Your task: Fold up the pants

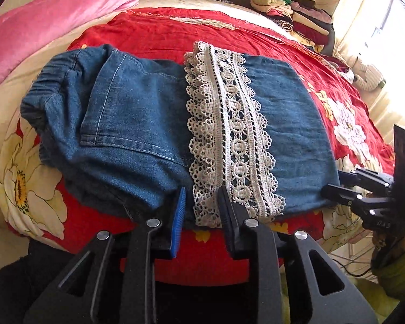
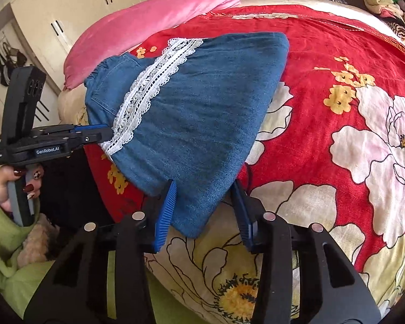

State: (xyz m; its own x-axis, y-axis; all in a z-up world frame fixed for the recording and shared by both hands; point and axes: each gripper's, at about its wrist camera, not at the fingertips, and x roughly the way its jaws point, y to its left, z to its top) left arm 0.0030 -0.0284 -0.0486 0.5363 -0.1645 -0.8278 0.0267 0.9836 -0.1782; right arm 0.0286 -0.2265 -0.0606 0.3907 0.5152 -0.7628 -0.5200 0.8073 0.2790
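Note:
Blue denim pants [image 1: 137,124] lie folded on the red flowered bedspread [image 1: 154,35], with a white lace hem band [image 1: 229,135] across the top and the elastic waistband at the left. My left gripper [image 1: 201,202] is open, its jaws on either side of the near end of the lace. My right gripper [image 2: 202,199] is open around the near right corner of the pants [image 2: 197,124]. The right gripper also shows in the left wrist view [image 1: 334,186], and the left gripper in the right wrist view [image 2: 100,132].
A pink quilt [image 1: 46,24] lies at the far left of the bed. A pile of folded clothes [image 1: 291,13] sits at the far right corner. White cupboards [image 2: 67,8] stand behind the bed. The bed's near edge is just under both grippers.

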